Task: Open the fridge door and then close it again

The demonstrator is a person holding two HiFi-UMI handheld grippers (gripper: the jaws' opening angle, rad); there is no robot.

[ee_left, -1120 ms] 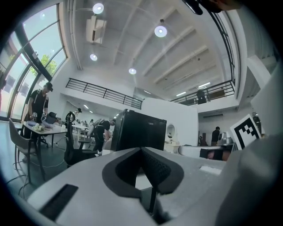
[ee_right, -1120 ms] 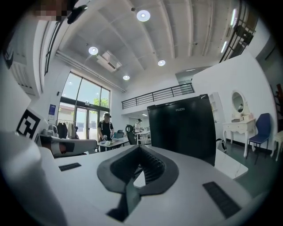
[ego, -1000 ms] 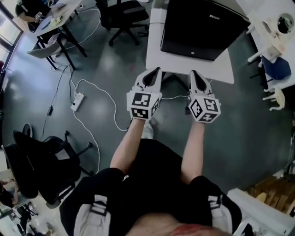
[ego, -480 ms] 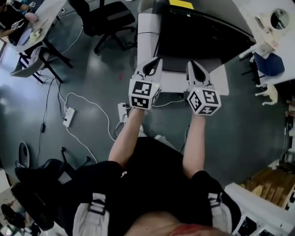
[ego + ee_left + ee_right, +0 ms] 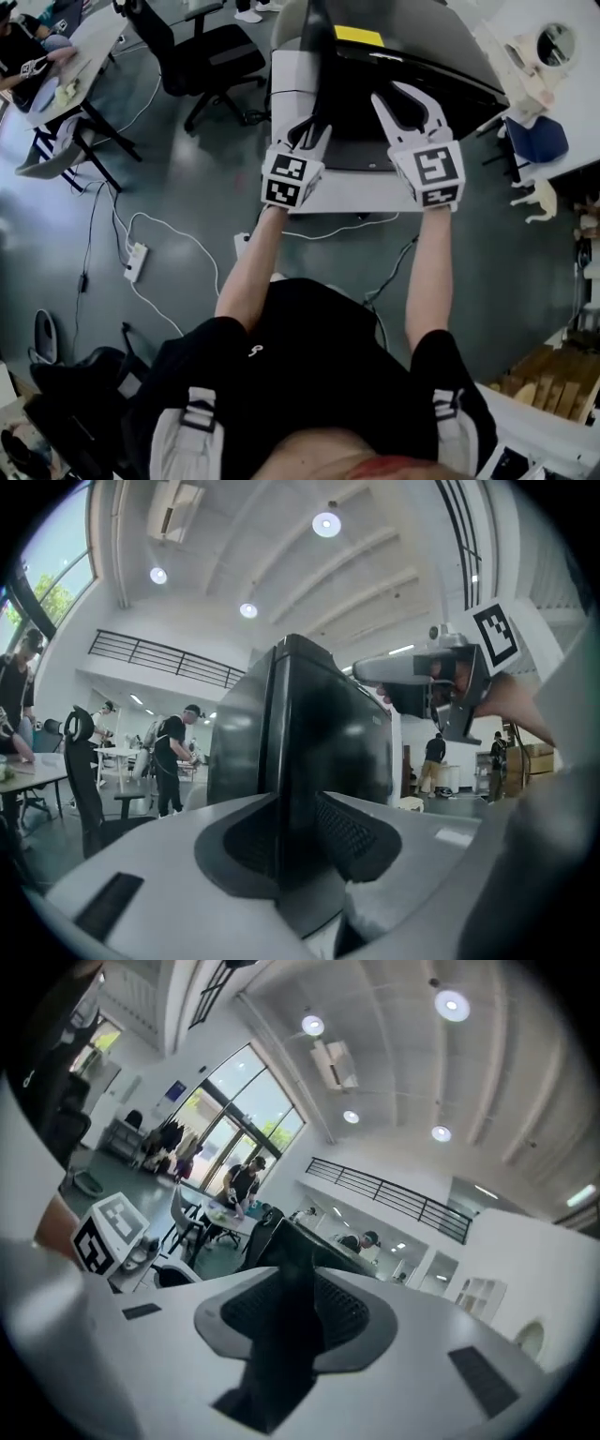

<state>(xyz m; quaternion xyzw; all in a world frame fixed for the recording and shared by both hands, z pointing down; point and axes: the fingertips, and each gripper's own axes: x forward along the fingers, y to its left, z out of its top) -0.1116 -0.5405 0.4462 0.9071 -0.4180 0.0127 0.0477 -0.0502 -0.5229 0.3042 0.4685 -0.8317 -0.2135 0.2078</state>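
The black fridge [image 5: 403,56] was seen standing on the white surface [image 5: 347,192], directly ahead of both grippers, and its door was judged to be shut. The left gripper [image 5: 309,136] was held level at the fridge's left front corner. Its jaws had just been opening and were parted to a moderate gap in which only that corner edge was framed, not gripped. The right gripper [image 5: 411,105] was held higher, over the front of the fridge. Its jaws had likewise just been opened and were spread wide with nothing clamped between them. The reach for the door was judged to be the step in hand. No handle could be made out, so the door's free edge would best be found first and one jaw hooked behind it. The pull would then best be drawn in an arc about the hinge, slowly enough that the fridge itself was not dragged across the surface.
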